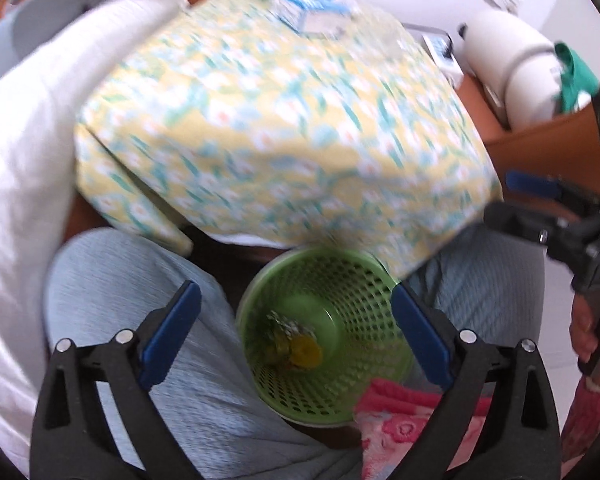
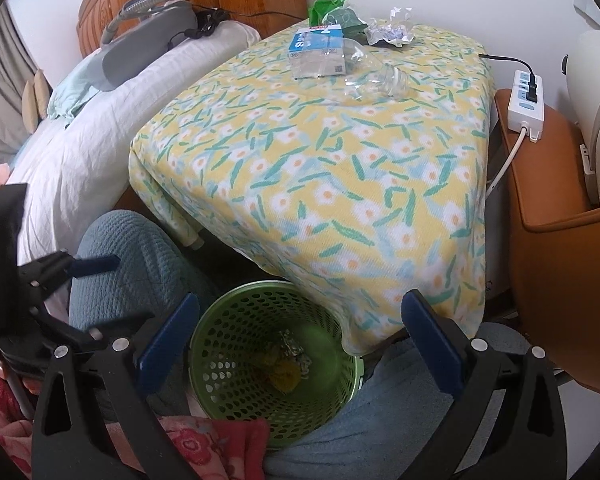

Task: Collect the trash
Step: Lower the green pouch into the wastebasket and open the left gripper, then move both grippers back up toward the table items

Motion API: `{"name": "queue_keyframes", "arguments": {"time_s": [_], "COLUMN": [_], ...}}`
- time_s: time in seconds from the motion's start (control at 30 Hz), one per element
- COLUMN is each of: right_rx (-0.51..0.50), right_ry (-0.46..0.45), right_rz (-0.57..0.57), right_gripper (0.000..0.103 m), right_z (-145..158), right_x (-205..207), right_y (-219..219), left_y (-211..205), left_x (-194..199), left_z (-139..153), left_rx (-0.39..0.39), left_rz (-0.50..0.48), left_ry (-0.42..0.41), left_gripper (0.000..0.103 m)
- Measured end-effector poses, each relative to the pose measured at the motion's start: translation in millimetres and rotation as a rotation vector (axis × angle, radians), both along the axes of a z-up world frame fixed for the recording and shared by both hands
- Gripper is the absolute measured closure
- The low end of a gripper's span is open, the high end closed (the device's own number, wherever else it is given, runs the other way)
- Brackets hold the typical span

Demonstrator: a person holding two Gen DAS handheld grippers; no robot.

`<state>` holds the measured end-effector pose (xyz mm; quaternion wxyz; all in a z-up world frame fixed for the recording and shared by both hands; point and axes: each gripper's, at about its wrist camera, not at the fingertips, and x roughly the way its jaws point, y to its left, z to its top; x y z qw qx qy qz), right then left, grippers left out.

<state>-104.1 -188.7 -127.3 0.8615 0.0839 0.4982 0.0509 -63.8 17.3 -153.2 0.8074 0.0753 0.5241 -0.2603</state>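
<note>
Green perforated basket [image 2: 274, 364], standing between the person's knees below the tabletop [image 2: 320, 184], is holding crumpled foil and yellow scraps [image 2: 286, 368]. Left gripper [image 1: 296, 336] and right gripper [image 2: 300, 348] are hovering above it, fingers spread wide and gripping nothing. Clear plastic bottle [image 2: 374, 76], flattened carton [image 2: 316, 54] and crumpled wrappers [image 2: 392, 30] are lying at the tabletop's far end.

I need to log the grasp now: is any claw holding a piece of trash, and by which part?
Nothing is held. The left claw and the right claw both stand open and empty above the green basket.
</note>
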Motion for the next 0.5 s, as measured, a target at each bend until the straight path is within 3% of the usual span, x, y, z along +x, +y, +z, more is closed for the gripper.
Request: {"name": "queue_keyframes", "arguments": {"time_s": [0.17, 0.5], "right_rx": [0.007, 0.001], "right_ry": [0.001, 0.01], "right_rz": [-0.009, -0.008], "right_gripper": [0.003, 0.003], "right_z": [0.6, -2.0], "right_x": [2.7, 3.5], "right_y": [-1.4, -0.5], "left_y": [4.4, 1.9], "left_x": [3.9, 3.4], "left_z": [15.6, 16.2], "left_rx": [0.003, 0.008], "left_rz": [0.032, 0.032], "left_ry": [-0.064, -0.062], "left_gripper": [0.008, 0.008]}}
